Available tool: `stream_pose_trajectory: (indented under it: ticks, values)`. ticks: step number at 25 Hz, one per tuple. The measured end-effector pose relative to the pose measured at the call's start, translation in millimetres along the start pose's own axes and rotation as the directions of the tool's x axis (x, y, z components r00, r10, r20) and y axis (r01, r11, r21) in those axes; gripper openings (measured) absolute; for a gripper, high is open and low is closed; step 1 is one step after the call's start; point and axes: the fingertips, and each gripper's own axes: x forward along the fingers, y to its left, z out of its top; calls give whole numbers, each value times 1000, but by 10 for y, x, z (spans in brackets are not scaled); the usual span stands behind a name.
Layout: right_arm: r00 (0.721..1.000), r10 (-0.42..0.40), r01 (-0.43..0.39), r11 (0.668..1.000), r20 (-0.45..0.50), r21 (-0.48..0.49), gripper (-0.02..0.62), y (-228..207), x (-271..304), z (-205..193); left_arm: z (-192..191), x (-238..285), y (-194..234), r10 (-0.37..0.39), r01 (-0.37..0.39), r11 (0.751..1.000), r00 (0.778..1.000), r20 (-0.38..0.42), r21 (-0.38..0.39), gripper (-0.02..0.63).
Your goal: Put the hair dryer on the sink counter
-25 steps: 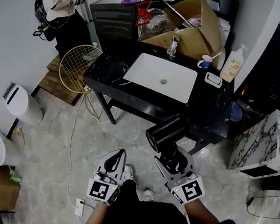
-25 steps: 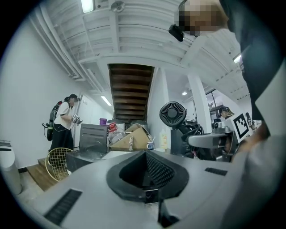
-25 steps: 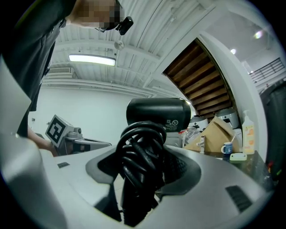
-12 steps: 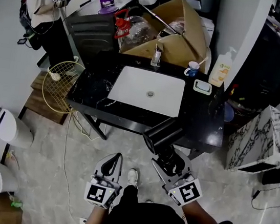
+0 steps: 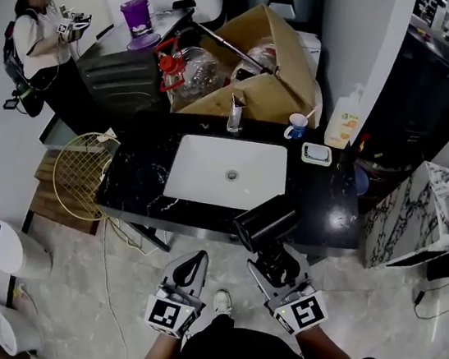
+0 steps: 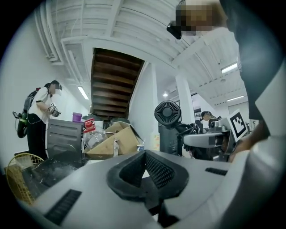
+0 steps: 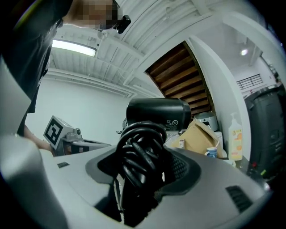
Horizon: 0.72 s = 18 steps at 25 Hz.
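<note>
- Your right gripper (image 5: 277, 262) has its fingers pinching the black hair dryer (image 5: 264, 224) by its cord-wrapped handle.
- The dryer is held over the near edge of the black surface (image 5: 137, 180), by the near right corner of the white sink (image 5: 227, 171).
- Your left gripper (image 5: 188, 271) is near you, left of the dryer, with its fingers pressed together on nothing.

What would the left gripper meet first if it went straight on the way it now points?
Most likely the front edge of the sink counter, just ahead of the left gripper. Height is unclear, so it might pass over the countertop instead.
</note>
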Motion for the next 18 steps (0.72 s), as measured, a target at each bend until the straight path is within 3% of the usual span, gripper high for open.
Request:
stream_pose_trajectory:
  ticks: [9, 18]
  values:
    - [987, -160, 160, 987, -16, -13, 259, -389, 310, -59, 34, 559, 372, -137, 137, 990, 991, 2, -11, -5]
    - [951, -310, 310, 951, -8, -19, 259, -680, 453, -76, 14, 1000, 403, -287, 287, 958, 958, 26, -21, -5]
